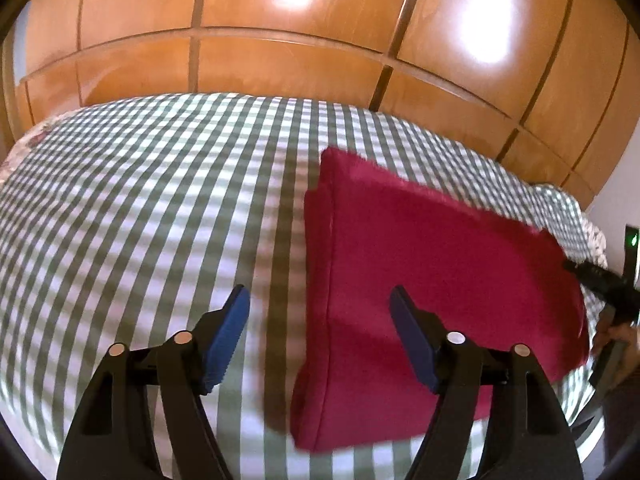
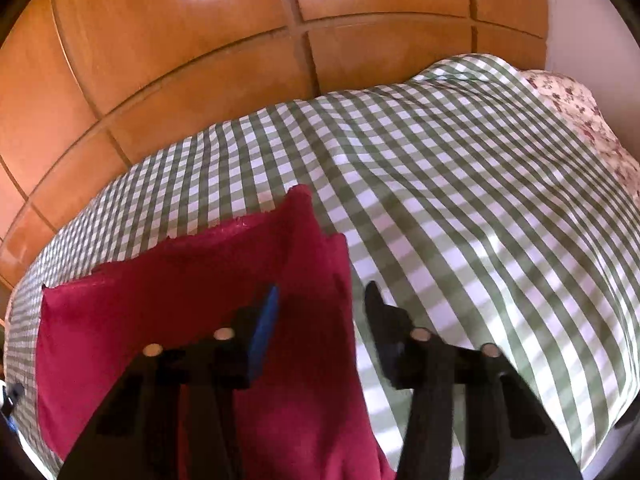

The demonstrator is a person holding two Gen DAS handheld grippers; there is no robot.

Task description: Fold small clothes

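A dark red cloth (image 1: 420,280) lies folded flat on the green-and-white checked bedcover (image 1: 140,200). My left gripper (image 1: 320,300) is open and empty, hovering over the cloth's left folded edge. In the right wrist view the same red cloth (image 2: 180,280) lies at lower left on the checked cover (image 2: 480,200). My right gripper (image 2: 322,300) is open and empty above the cloth's right edge. The right gripper also shows as a dark shape at the far right of the left wrist view (image 1: 600,284).
A glossy wooden wardrobe (image 1: 320,40) stands right behind the bed, also seen in the right wrist view (image 2: 200,60). A floral pillow or sheet (image 2: 580,120) lies at the far right end of the bed. The bed's near edge runs along the bottom.
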